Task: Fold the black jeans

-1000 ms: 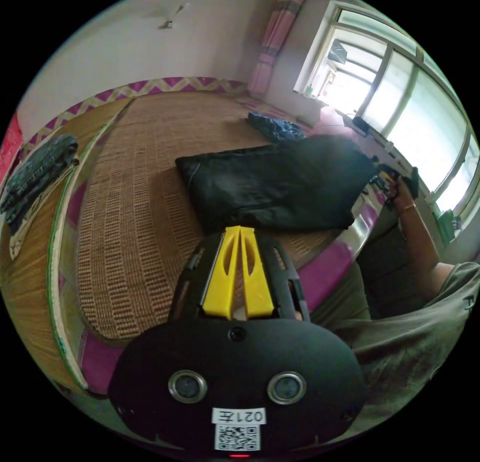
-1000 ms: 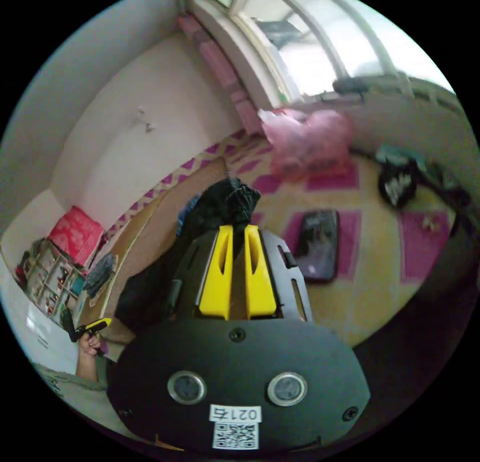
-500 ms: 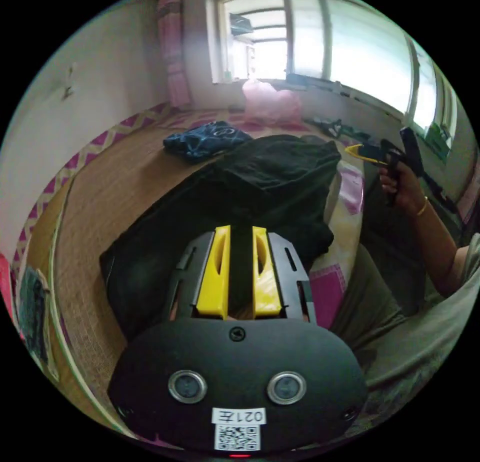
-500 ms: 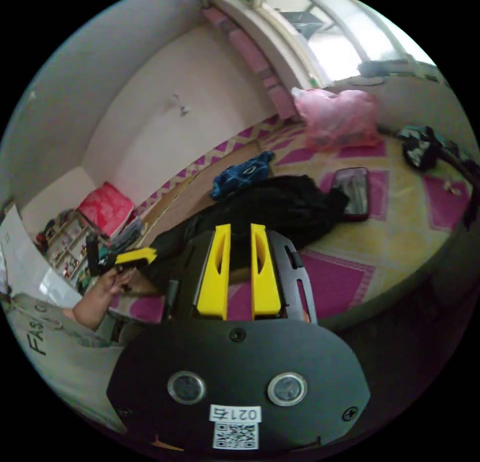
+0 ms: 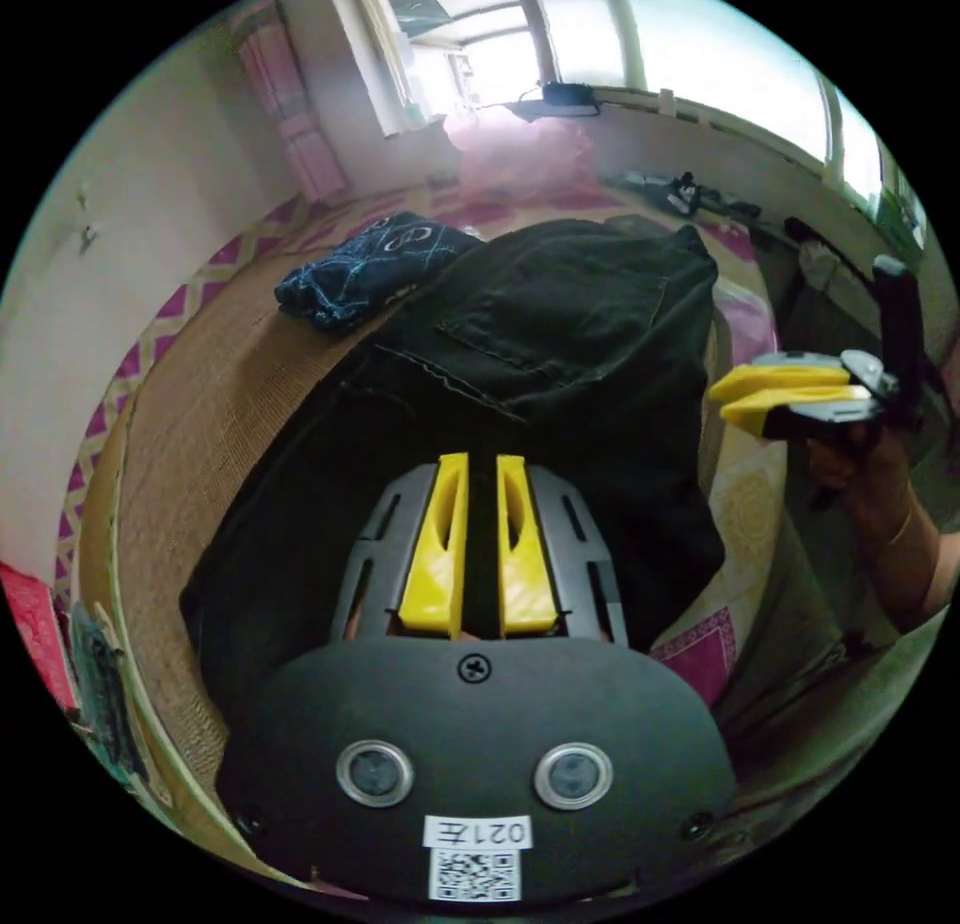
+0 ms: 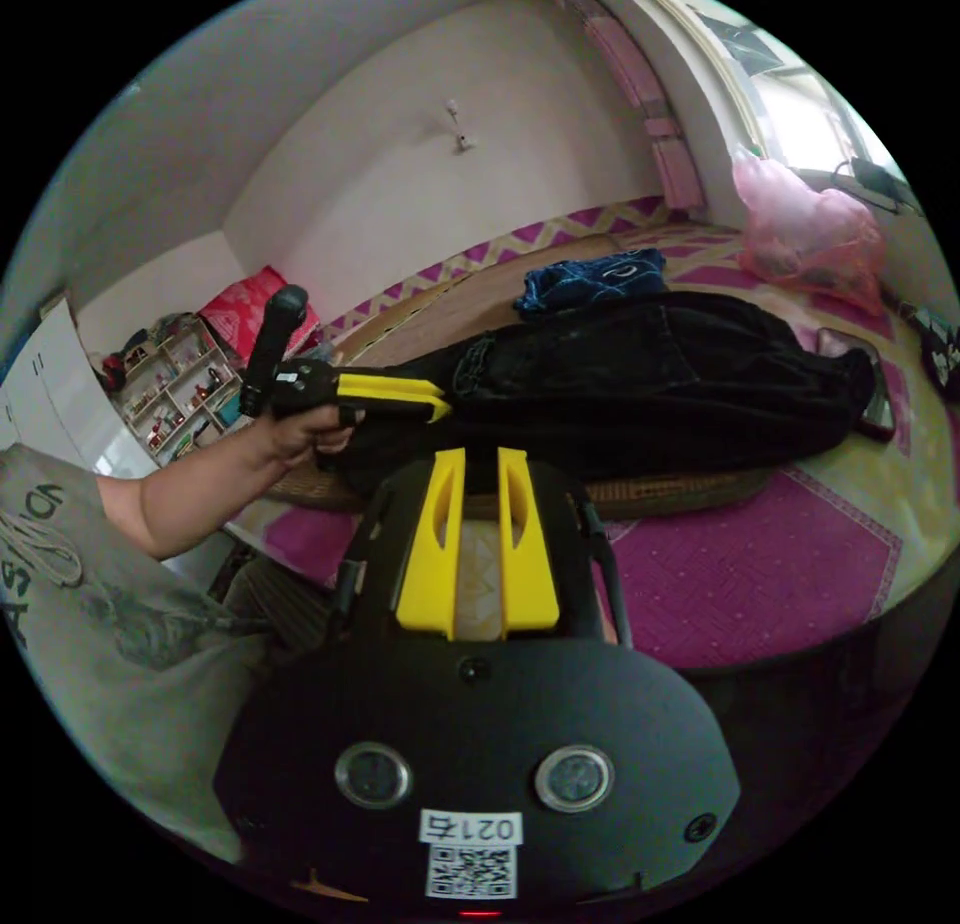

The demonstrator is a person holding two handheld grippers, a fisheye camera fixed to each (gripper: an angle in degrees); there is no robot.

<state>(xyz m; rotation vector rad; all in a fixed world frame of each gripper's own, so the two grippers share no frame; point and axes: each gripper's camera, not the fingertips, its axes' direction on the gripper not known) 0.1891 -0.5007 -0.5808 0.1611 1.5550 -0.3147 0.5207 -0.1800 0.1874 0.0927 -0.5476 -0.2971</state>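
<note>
Since the earlier frame both claws have released: left claw (image 5: 478, 462) over the black jeans (image 5: 540, 364) at centre frame, right claw (image 6: 478, 456) below them, each slightly parted, empty.

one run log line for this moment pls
black jeans: on woven mat | left gripper: open above jeans | right gripper: open, off jeans

The jeans (image 5: 520, 364) lie on the woven mat (image 5: 215, 434) directly beyond the left gripper (image 5: 478, 464) fingers, with a folded garment (image 5: 365, 269) on the mat past them. In the right gripper view, the jeans (image 6: 640, 384) lie beyond the right gripper (image 6: 478, 459) fingers, a phone (image 6: 880, 404) just beside their far end and a plastic bag (image 6: 805, 229) behind
</note>
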